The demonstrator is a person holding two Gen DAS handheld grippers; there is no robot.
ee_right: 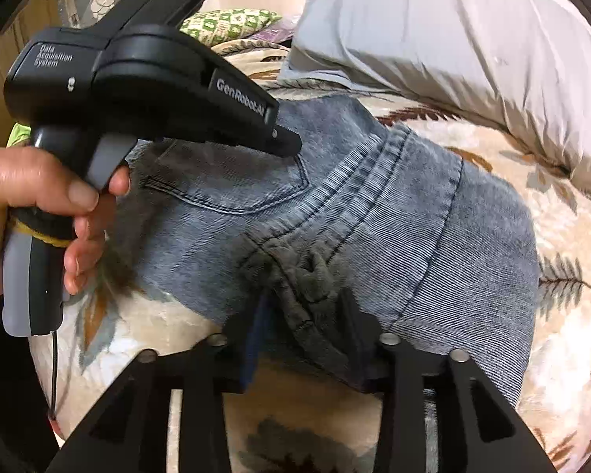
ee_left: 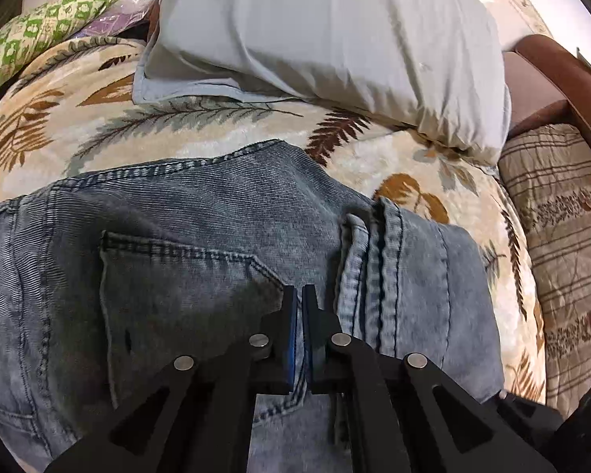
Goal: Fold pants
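Faded blue jeans [ee_left: 201,213] lie folded on a leaf-patterned blanket [ee_left: 224,122], a back pocket [ee_left: 185,276] facing up. My left gripper [ee_left: 300,295] is shut just above the denim beside the pocket, and no cloth shows between its pads. In the right wrist view a hand [ee_right: 27,205] holds this left gripper [ee_right: 291,144] over the pocket. My right gripper [ee_right: 307,311] stands part open at the near edge of the jeans [ee_right: 413,205]. A bunched, shadowed fold of denim [ee_right: 307,280] sits between its fingers [ee_right: 356,315], loose as far as I can see.
A grey pillow [ee_left: 327,31] lies on the blanket behind the jeans. A green patterned cushion [ee_left: 39,35] is at the far left. A striped quilt [ee_left: 563,216] and a brown bed frame [ee_left: 551,75] are on the right.
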